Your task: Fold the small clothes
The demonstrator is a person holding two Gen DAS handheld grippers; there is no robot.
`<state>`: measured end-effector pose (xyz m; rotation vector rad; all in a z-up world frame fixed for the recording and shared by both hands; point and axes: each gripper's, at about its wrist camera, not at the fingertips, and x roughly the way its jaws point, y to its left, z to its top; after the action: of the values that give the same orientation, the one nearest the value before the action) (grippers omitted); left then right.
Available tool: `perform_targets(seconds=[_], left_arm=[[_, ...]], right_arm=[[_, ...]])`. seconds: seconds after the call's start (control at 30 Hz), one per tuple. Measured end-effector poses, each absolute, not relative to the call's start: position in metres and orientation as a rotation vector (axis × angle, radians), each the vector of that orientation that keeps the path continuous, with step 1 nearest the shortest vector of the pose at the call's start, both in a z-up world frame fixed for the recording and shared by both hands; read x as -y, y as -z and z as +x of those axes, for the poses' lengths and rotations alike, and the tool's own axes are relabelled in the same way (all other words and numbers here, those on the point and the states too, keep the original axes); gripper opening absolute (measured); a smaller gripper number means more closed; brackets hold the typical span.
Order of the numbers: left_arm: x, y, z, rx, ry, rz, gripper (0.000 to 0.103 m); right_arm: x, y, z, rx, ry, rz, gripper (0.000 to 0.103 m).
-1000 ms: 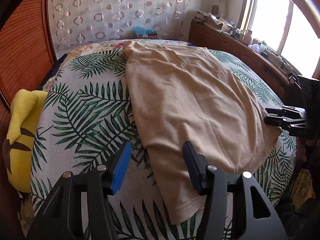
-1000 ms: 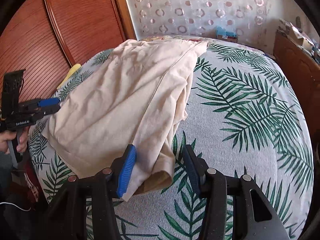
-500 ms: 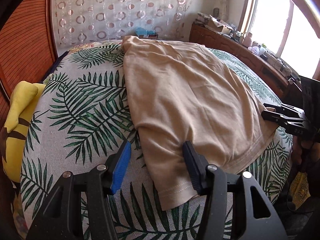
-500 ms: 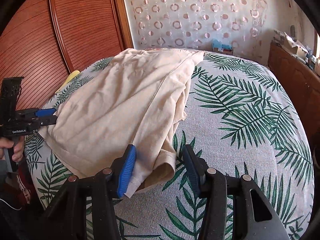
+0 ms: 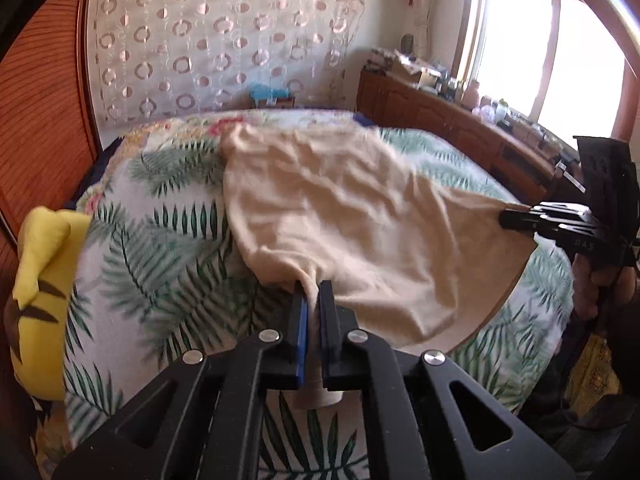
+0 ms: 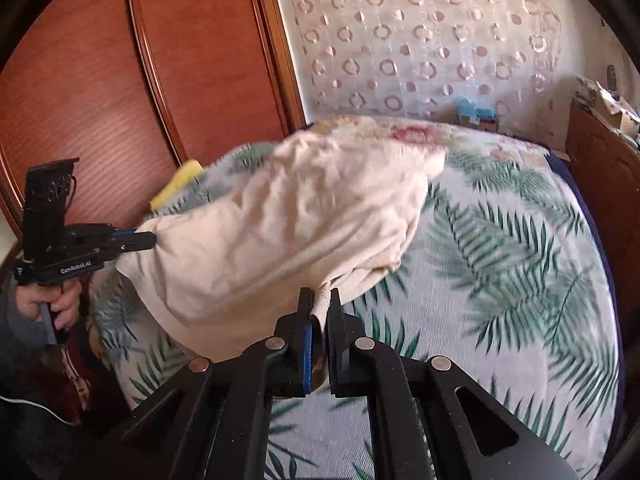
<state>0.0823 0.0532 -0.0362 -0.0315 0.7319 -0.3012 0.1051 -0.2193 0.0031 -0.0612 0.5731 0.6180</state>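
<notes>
A beige garment (image 5: 360, 216) lies spread on the palm-leaf bedspread (image 5: 160, 248); it also shows in the right wrist view (image 6: 288, 224). My left gripper (image 5: 314, 292) is shut on the garment's near corner, with cloth bunched between its jaws. My right gripper (image 6: 320, 300) is shut on the opposite near corner. Each gripper shows in the other's view: the right gripper (image 5: 516, 218) at the far right, the left gripper (image 6: 140, 240) at the left. The near edge hangs lifted and stretched between them.
A yellow plush toy (image 5: 36, 280) lies at the bed's left edge. A wooden wardrobe (image 6: 120, 80) stands beside it. A low wooden cabinet (image 5: 460, 120) with clutter runs under the window on the right. A patterned curtain (image 5: 224, 40) hangs behind the bed.
Both grippers were open over the garment's near corners. Both have now shut on those corners and lifted the near edge, and the cloth is drawn taut and blurred.
</notes>
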Motion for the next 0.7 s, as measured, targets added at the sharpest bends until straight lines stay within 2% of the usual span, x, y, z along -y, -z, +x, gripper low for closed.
perform_targets(seconds=[0.13,0.3,0.5,0.7], left_arm=[[-0.061,0.002,0.115,-0.664,0.306,-0.069,0.005],[-0.070,-0.024,0.193,-0.628,0.249,-0.079,0.005],[-0.078,-0.026,0.284,-0.669,0.174,-0.063,0.005],[-0.077,-0.005,0.340,-0.714,0.160,-0.042,0.006]], right_arm=[[0.219,-0.041,0.127,-0.504,-0.641,-0.069,0.005],[0.213,-0.074,0.186,-0.451,-0.579,-0.108,0.005],[0.207,-0.077,0.273,-0.499,-0.473,-0.094,0.005],[0.195,-0.053,0.332,-0.573,-0.436,-0.092,0.005]])
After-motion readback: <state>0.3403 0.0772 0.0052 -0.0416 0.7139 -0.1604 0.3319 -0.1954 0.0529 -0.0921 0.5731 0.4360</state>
